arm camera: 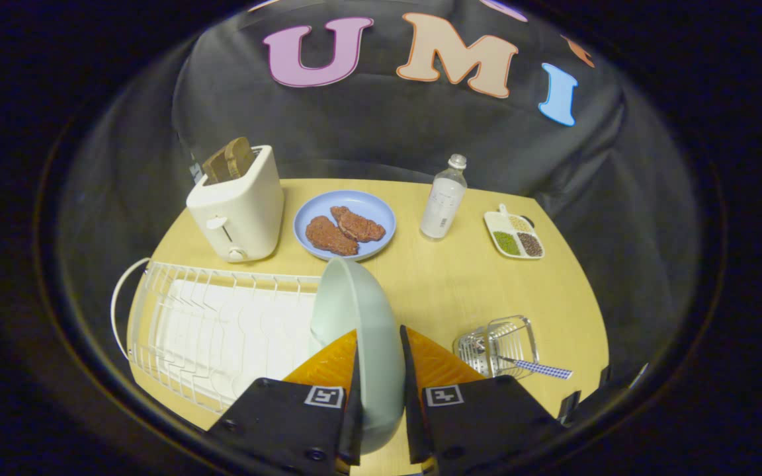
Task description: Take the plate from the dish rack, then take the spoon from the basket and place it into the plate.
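Note:
A pale green plate (354,317) stands on edge between my two fingers, and my gripper (380,370) is shut on its rim. The plate is held up above the right end of the white wire dish rack (209,324). Right of the fingers sits a small wire basket (497,344) on the wooden table (447,284). The spoon (536,367), with a blue checked handle, lies in the basket with its handle sticking out to the right.
Beyond the plate, a cream toaster (239,208) with bread stands at the back left, beside a blue plate (345,225) with two pieces of meat. A clear bottle (444,198) and a small divided dish (514,235) of grains stand at the back right.

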### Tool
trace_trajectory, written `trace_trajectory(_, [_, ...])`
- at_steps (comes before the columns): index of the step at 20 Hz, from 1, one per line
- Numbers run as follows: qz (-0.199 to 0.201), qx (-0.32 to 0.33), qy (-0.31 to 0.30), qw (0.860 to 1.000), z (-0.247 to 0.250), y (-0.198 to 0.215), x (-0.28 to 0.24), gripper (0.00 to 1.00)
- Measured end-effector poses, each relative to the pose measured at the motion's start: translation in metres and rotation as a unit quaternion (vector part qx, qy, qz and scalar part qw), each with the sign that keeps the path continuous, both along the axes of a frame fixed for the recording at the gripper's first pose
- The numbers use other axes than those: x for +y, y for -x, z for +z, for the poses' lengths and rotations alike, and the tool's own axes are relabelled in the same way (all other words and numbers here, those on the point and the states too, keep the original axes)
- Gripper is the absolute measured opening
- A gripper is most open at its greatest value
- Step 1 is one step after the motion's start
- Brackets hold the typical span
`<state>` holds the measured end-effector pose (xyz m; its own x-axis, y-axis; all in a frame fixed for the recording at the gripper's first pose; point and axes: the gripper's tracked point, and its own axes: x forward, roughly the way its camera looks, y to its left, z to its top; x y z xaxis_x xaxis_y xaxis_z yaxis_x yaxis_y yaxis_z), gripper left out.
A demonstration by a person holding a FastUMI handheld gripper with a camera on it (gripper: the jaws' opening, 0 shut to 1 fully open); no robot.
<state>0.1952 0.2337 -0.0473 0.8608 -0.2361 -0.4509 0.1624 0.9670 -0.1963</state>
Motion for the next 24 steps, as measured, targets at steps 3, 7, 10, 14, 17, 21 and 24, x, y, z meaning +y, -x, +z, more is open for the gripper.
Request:
trace_trajectory(3, [-0.014, 0.013, 0.038, 0.999, 0.004, 0.006, 0.005, 0.27])
trace_trajectory(7, [-0.02, -0.003, 0.112, 0.994, 0.029, 0.008, 0.014, 0.27])
trace_trajectory(10, [-0.016, -0.023, 0.145, 0.989, 0.049, 0.011, 0.021, 0.27])
trace_trajectory(14, [-0.007, -0.039, 0.118, 0.992, 0.066, 0.02, 0.017, 0.27])
trace_trajectory(17, [0.004, -0.063, 0.05, 0.997, 0.087, 0.028, 0.005, 0.27])
trace_trajectory(21, [0.026, -0.08, -0.077, 0.993, 0.104, 0.053, -0.019, 0.27])
trace_trajectory(24, [0.052, -0.078, -0.202, 0.975, 0.105, 0.076, -0.041, 0.27])
